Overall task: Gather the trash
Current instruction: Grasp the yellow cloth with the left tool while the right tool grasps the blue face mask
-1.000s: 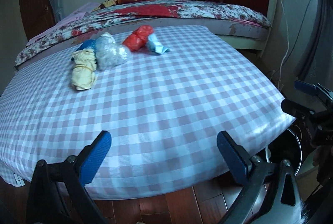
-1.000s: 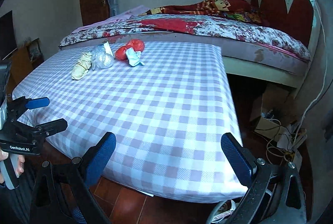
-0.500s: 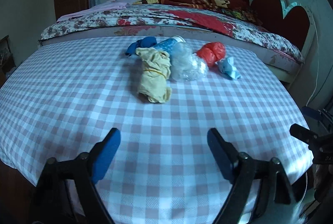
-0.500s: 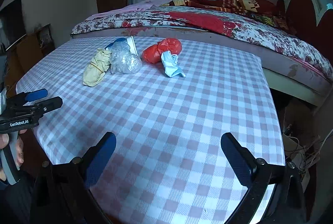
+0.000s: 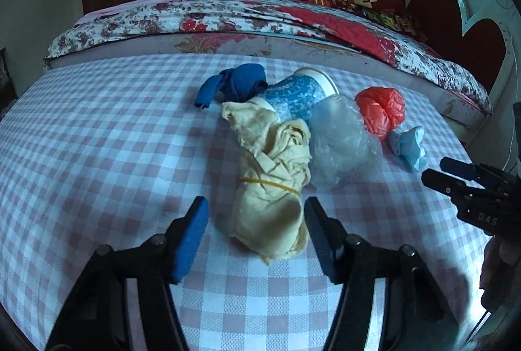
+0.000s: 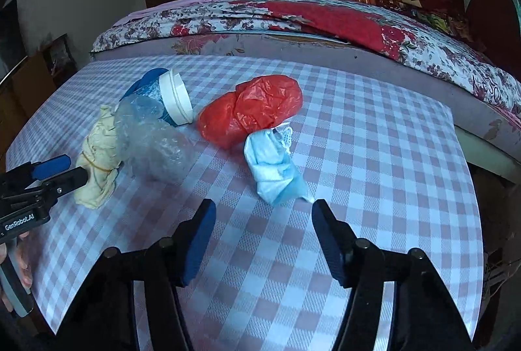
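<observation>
On the checked tablecloth [image 5: 97, 139] lies a pile of trash. A yellow cloth bundle [image 5: 270, 188] tied with a rubber band has its near end between the fingers of my left gripper [image 5: 255, 220]. Its jaws are closing and the pads stand just clear of the bundle. Behind it lie a blue rag [image 5: 237, 83], a blue paper cup [image 5: 293, 96], a clear plastic bag [image 5: 342, 145] and a red plastic bag [image 6: 250, 109]. My right gripper [image 6: 263, 214] is closing too, with the tip of a light blue face mask [image 6: 273, 168] just beyond its fingertips.
A bed with a floral quilt [image 5: 228, 18] runs along the table's far edge, with a red headboard [image 5: 456, 21] at the right. A dark cabinet [image 6: 29, 80] stands left of the table. The table's right edge [image 6: 469, 188] drops to the floor.
Both grippers have moved in over the table from its near edge towards the trash. Their jaws have narrowed from wide open. The left now straddles the yellow bundle.
</observation>
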`<state>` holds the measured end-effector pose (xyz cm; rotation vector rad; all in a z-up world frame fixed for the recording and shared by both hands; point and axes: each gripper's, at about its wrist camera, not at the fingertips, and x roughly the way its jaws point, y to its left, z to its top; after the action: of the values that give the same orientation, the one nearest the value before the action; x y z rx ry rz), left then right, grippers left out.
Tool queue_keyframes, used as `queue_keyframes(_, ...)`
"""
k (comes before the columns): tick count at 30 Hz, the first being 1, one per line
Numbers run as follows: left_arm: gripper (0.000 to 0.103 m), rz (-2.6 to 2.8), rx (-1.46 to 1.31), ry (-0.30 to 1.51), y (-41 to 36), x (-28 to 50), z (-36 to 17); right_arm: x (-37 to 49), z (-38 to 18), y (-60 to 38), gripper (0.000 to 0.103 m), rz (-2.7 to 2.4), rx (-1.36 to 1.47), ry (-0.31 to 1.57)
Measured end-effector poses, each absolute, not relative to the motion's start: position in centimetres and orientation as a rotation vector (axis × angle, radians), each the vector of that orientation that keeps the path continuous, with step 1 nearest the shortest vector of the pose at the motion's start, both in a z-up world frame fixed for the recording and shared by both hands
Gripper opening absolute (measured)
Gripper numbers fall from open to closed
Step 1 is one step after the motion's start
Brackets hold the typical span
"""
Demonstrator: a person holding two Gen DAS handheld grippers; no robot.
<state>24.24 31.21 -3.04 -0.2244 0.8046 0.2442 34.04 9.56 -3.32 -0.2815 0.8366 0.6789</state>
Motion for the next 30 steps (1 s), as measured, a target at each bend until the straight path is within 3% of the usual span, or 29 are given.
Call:
queue_keyframes(4,0.061,0.24,-0.215,0.835,31.0,24.9,-3.8,35.5,-4.4,10.6,0.049,0.679,-0.279,0.861)
queue_keyframes(6,0.061,0.233,-0.21,0.846,30.9,25.2,-4.1,35.9,-4.6,10.9,0.038,0.678,-0.282,0.863)
queue_keyframes(8,0.06,0.219,-0.217,0.866,30.8,25.5,-4.5,36.1,-4.6,11.1,0.035,0.674,-0.278,0.861)
queue_keyframes(10,0.04,0.201,-0.229,0.882,30.7,25.7,-4.8,36.2,-4.6,11.1,0.027,0.678,-0.268,0.868)
queue_keyframes(11,0.031,0.205,-0.224,0.877,30.7,25.6,-4.8,36.2,-4.6,11.1,0.006,0.683,-0.265,0.875)
queue_keyframes(12,0.022,0.198,-0.229,0.869,30.6,25.4,-4.6,36.2,-4.6,11.0,0.001,0.689,-0.256,0.886)
queue_keyframes(20,0.019,0.202,-0.21,0.826,29.7,23.1,-4.2,33.9,-3.5,8.9,0.001,0.719,-0.231,0.863)
queue_keyframes(22,0.019,0.209,-0.202,0.826,29.6,23.0,-4.2,34.0,-3.4,9.1,0.005,0.699,-0.26,0.86)
queue_keyframes(23,0.019,0.222,-0.195,0.819,29.6,23.0,-4.1,34.2,-3.5,9.5,0.026,0.677,-0.28,0.857)
queue_keyframes(24,0.019,0.23,-0.199,0.815,29.8,22.9,-4.0,34.5,-3.5,9.8,0.059,0.662,-0.296,0.852)
queue_keyframes(25,0.019,0.234,-0.21,0.814,30.2,22.9,-4.1,34.8,-3.5,9.9,0.068,0.653,-0.298,0.836)
queue_keyframes(30,0.019,0.265,-0.245,0.821,31.8,23.6,-4.2,37.2,-4.2,11.8,0.066,0.63,-0.301,0.839)
